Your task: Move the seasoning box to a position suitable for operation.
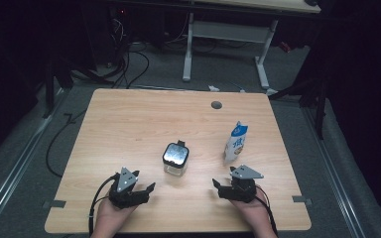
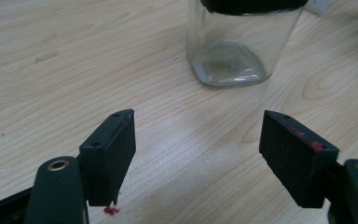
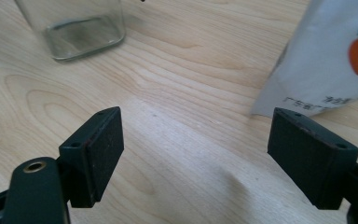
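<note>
A clear glass jar (image 1: 175, 159) with a black lid stands near the middle of the wooden table (image 1: 129, 129). A white and blue pouch (image 1: 236, 142) stands upright to its right. My left gripper (image 1: 135, 184) rests near the front edge, left of the jar, open with nothing between its jaws. In the left gripper view the jar (image 2: 235, 46) stands ahead, slightly right, beyond the left gripper (image 2: 198, 140). My right gripper (image 1: 226, 184) rests near the front edge below the pouch, open and empty. In the right gripper view, beyond the right gripper (image 3: 196, 140), the pouch (image 3: 326, 56) rises at right and the jar (image 3: 81, 28) at upper left.
A round grommet hole (image 1: 216, 105) sits near the table's far edge. Beyond the table stand a white desk frame (image 1: 228, 44) and cables (image 1: 124, 64) on the grey floor. Small tape marks (image 1: 301, 200) sit at the table's front corners.
</note>
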{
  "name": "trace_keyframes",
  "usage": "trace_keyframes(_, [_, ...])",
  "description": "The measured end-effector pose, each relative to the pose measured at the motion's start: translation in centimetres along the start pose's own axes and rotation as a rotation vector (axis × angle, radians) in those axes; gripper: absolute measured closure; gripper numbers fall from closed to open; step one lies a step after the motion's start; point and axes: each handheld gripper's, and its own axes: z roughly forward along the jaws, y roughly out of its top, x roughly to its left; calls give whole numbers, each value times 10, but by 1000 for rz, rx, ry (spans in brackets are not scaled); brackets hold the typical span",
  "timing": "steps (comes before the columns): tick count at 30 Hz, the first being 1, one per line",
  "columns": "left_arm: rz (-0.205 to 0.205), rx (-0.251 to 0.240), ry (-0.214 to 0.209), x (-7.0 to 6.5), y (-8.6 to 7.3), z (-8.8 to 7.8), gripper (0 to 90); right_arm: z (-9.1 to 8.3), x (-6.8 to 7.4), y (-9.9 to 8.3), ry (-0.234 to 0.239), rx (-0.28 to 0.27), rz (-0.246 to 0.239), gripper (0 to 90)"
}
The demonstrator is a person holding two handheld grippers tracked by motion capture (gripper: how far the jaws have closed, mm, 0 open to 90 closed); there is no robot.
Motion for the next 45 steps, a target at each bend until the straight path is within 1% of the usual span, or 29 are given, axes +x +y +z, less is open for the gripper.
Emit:
trace_keyframes(2, [-4,-3,-3,1,0,0,274,-1,0,-1,-7,-6,2,194])
trace_keyframes(3, [-11,-7,-7,2,0,0,274,-2,0,0,4,-18,9,195])
trace_keyframes(6, [-15,-1,-16,4,-1,0,274,-2,1,0,3,-21,6,194])
trace_keyframes(7, [-17,-2,-20,6,-1,-1,274,-1,3,0,10,-17,3,194])
trace_keyframes(9, [-15,-2,-21,8,-1,-1,275,0,4,1,10,-15,-2,194])
trace_keyframes(14, [-14,2,-19,8,-1,-2,282,1,6,0,26,-16,2,191])
trace_keyframes(17, [-13,-3,-22,8,-1,-2,318,1,7,-1,28,-15,0,186])
trace_keyframes(19, [-8,-7,-24,7,0,-2,324,0,8,0,26,-16,-4,186])
trace_keyframes(23, [-12,-13,-25,8,0,-1,335,0,8,0,14,-31,13,160])
trace_keyframes(24, [-17,-13,-24,8,0,-1,335,1,7,0,26,-34,24,155])
trace_keyframes(25, [-17,-10,-23,8,-1,0,336,0,6,0,43,-46,56,156])
trace_keyframes(27, [-21,-10,-19,9,-1,0,335,0,6,1,42,-54,50,156])
trace_keyframes(28, [-29,-15,-20,10,-2,-1,335,-1,7,1,22,-61,37,156])
trace_keyframes(30, [-32,-15,-19,10,-1,-1,336,-2,7,1,23,-63,38,156])
trace_keyframes(31, [-32,-16,-17,10,-2,-2,336,-2,6,1,40,-65,40,155])
trace_keyframes(34, [-32,-18,-11,11,-2,-2,341,-2,6,1,41,-64,44,156])
trace_keyframes(35, [-21,-32,2,11,-2,-3,356,-2,7,0,43,-58,42,155])
trace_keyframes(36, [-21,-32,2,11,-2,-3,363,-2,7,0,43,-58,42,155])
trace_keyframes(37, [-19,-39,4,13,-2,-4,376,-2,7,0,56,-65,43,155])
trace_keyframes(38, [-19,-39,4,13,-2,-4,384,-2,7,0,56,-65,43,155])
trace_keyframes(39, [-20,-37,9,13,-2,-4,384,-2,7,0,64,-67,44,154])
trace_keyframes(40, [-15,-37,12,13,-2,-5,405,-2,8,0,75,-64,38,152])
trace_keyframes(43, [-2,-37,1,13,-1,-5,421,-1,9,1,79,-63,32,152])
trace_keyframes(44, [3,-32,-4,12,0,-6,434,-2,9,1,89,-67,31,153])
trace_keyframes(45, [-14,-30,-19,11,1,-6,440,-2,10,0,107,-72,27,152])
